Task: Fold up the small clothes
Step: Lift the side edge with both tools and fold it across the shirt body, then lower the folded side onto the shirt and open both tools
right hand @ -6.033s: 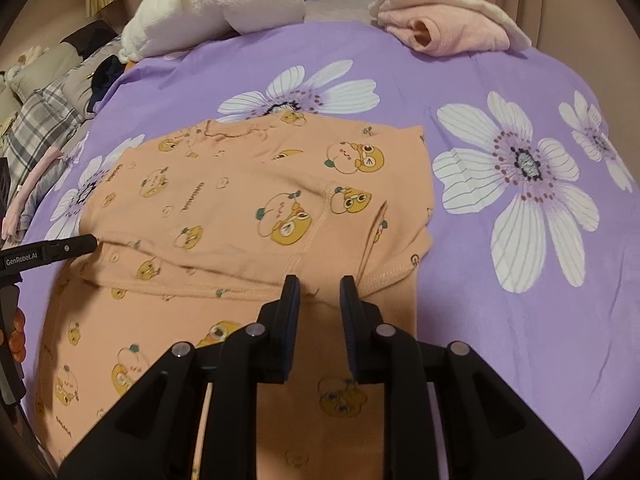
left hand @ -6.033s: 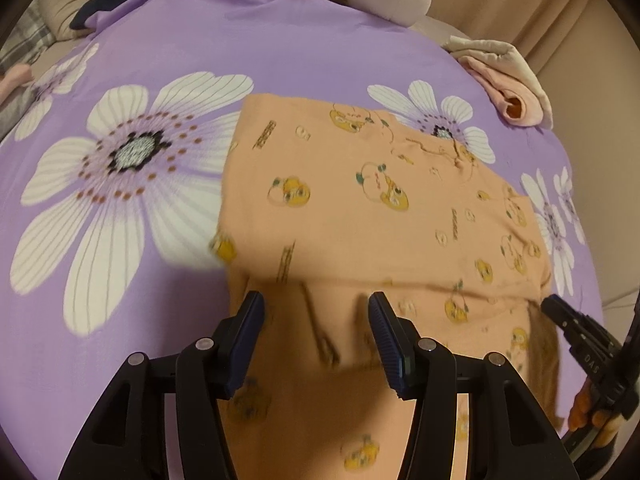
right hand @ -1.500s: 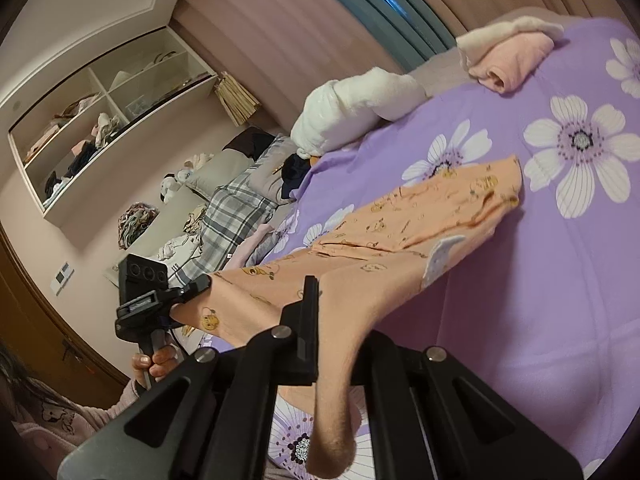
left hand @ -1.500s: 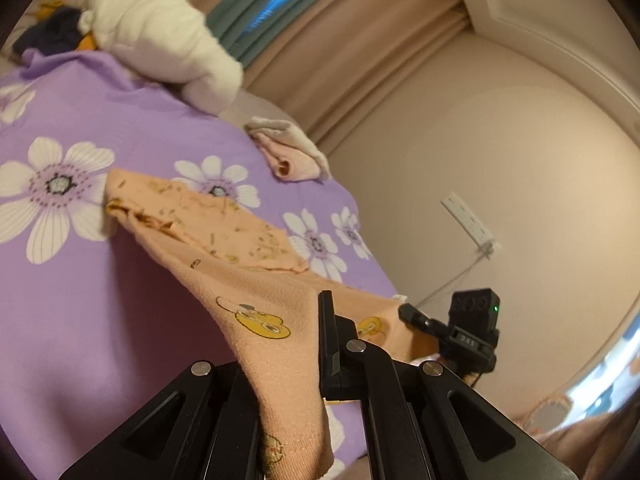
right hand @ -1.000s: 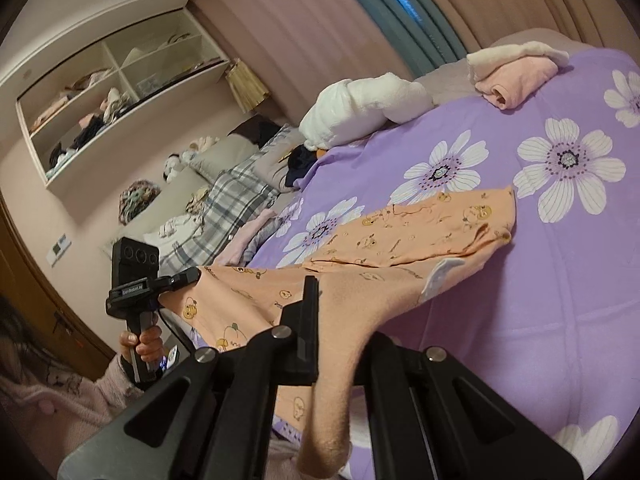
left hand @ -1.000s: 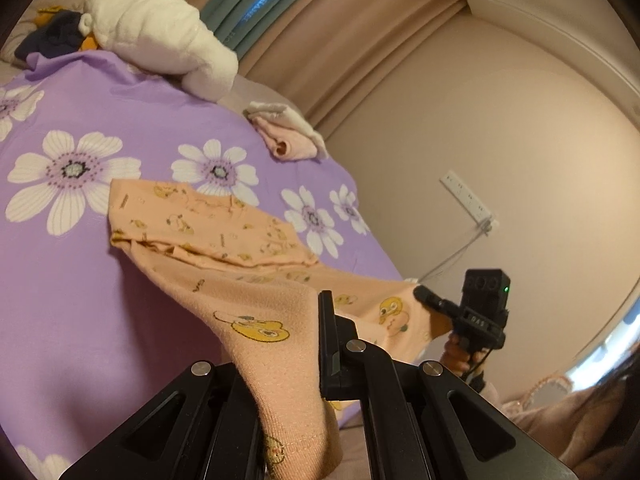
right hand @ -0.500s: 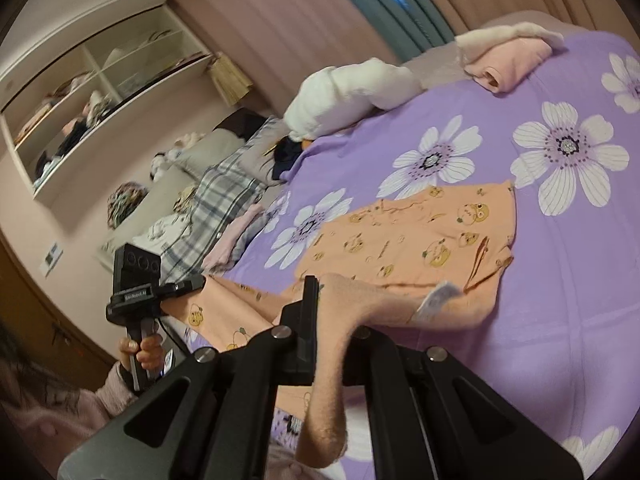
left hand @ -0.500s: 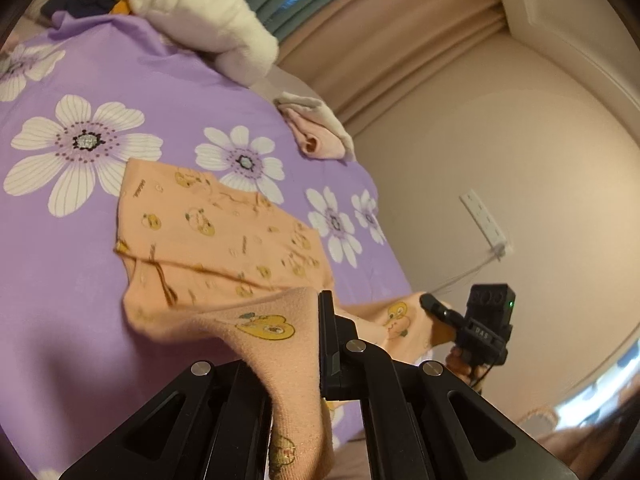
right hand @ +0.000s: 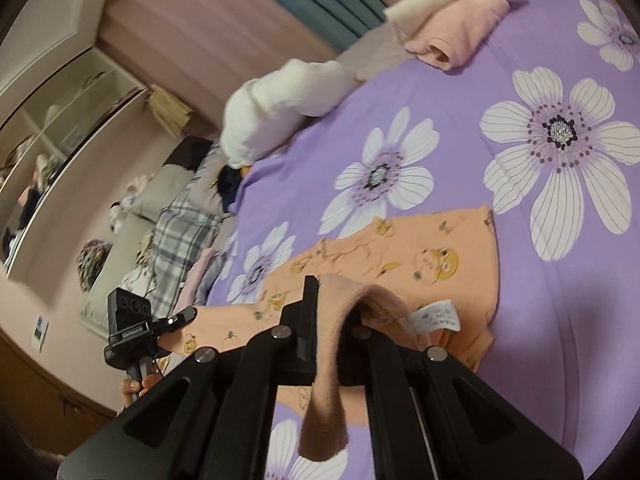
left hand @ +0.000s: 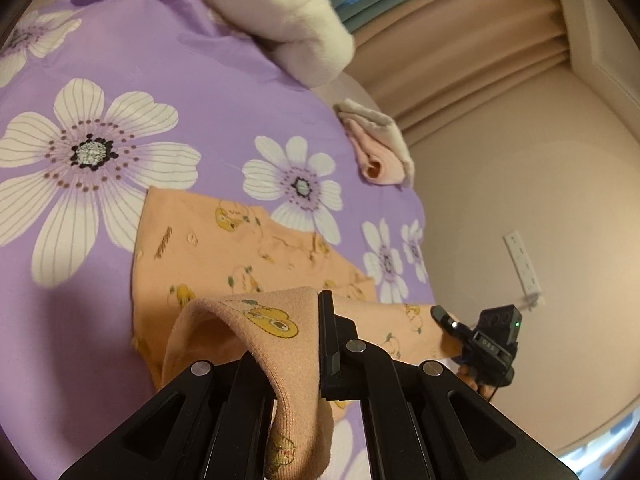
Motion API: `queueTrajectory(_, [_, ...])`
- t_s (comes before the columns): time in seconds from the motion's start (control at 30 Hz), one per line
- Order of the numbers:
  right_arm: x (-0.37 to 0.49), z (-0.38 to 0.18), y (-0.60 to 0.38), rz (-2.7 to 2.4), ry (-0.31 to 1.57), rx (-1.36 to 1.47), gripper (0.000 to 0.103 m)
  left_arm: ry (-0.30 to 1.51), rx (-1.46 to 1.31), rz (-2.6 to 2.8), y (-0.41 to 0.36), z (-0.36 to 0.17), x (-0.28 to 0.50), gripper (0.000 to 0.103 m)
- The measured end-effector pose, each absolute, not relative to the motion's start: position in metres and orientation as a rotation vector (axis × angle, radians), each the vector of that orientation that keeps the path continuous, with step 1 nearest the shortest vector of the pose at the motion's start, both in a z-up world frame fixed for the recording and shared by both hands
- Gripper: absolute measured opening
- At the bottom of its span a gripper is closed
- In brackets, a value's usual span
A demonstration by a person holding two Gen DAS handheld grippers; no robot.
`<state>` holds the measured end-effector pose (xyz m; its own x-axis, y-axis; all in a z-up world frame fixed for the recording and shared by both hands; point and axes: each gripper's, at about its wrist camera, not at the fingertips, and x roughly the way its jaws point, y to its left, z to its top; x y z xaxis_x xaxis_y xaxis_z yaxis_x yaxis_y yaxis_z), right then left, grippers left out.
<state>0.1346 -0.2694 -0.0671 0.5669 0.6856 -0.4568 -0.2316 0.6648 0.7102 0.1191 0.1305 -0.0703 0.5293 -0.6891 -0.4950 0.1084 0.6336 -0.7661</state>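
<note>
Both the left gripper (left hand: 316,344) and right gripper (right hand: 320,320) are clamped on the orange garment's (left hand: 224,248) near hem; carry it level over the part lying on the bed (left hand: 192,92), aligning edges before releasing.

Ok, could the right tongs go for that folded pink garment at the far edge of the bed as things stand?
Probably not yet. The right tongs are shut on the orange garment, so they would drag it along. The purple bedspread between them and the pink garment looks clear otherwise.
</note>
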Motion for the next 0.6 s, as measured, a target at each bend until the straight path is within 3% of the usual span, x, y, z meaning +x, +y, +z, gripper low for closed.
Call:
queueTrajectory(0.5, [0.204,-0.119,-0.267,0.486,1.001,0.671,0.007,1.111,-0.777,-0.401,0.132,-0.13,0.189,0.0])
queueTrajectory(0.6, [0.208,-0.128,-0.272,0.483,1.058,0.713,0.025,1.141,-0.805,-0.405,0.137,-0.137,0.191,0.0])
